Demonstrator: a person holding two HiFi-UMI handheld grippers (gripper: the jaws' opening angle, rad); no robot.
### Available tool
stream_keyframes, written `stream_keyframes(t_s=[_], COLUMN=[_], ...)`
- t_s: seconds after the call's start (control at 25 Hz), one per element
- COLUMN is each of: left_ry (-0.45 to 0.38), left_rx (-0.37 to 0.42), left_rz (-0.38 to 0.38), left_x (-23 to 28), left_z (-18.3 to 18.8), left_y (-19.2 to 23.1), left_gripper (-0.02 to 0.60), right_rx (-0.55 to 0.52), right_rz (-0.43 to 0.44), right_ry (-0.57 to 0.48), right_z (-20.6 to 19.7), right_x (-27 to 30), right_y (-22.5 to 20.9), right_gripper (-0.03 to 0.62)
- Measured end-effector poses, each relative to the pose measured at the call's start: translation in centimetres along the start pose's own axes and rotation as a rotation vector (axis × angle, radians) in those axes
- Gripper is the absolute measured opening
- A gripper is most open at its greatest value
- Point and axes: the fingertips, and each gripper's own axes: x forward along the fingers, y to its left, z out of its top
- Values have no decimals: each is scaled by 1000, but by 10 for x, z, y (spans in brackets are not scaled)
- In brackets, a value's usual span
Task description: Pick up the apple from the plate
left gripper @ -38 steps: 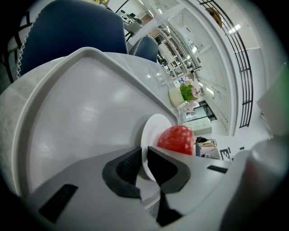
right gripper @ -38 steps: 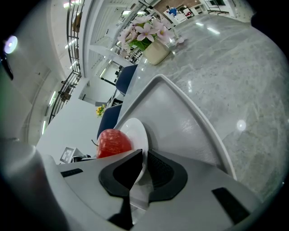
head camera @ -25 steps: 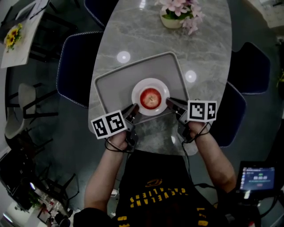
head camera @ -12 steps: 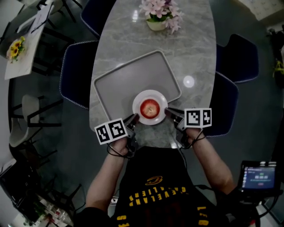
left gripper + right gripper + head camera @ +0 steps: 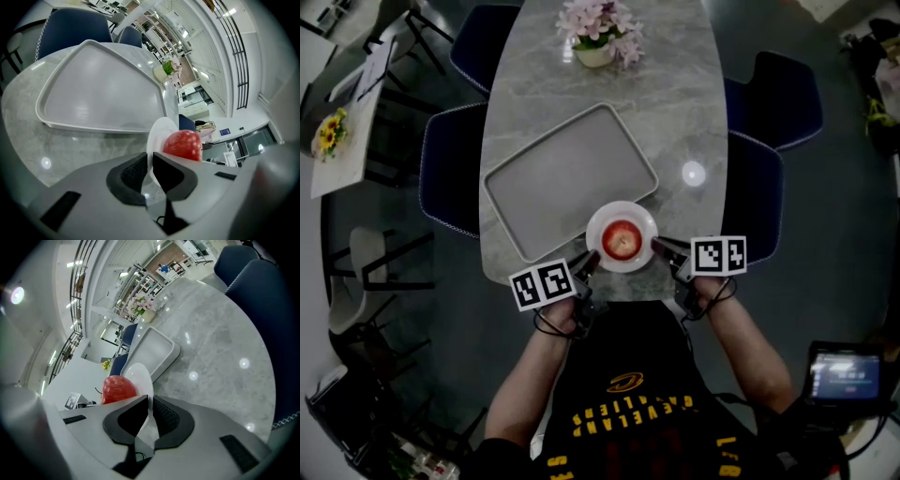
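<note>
The plate (image 5: 622,208) held the apple (image 5: 622,240), which sat at its middle. The tray (image 5: 562,178) had nothing in it. The plate was at the tray's near long edge, on the person's side of it, over the near end of the table (image 5: 675,84); whether it rested on the table could not be told. The left gripper (image 5: 589,262) was clamped on the plate's left rim, which ran thin between its jaws in the left gripper view. The right gripper (image 5: 661,248) was clamped the same way on the right rim. A pot of flowers (image 5: 598,37) stood at the table's far end.

A second earlier the plate had sat inside the tray, near its front edge. Half a second earlier it straddled that edge, and now it was clear of the tray, the apple in the same place on it. Both grippers had kept their hold on the rim.
</note>
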Motion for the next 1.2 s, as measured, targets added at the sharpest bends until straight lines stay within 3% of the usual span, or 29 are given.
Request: stream_keyframes(t_s=[0.56,1.2], left_ry=[172,270], left_rx=[125,146], left_rz=[5,34], left_x=[81,107], left_z=[-44,-72], left_y=[-21,-18], left_gripper=[40,40], right_rx=[93,163], right_rz=[-84,-111], right_ry=[-101,-139], right_z=[-15,-39], right_x=[-44,-57], right_y=[-85,-120], right_gripper=[41,41])
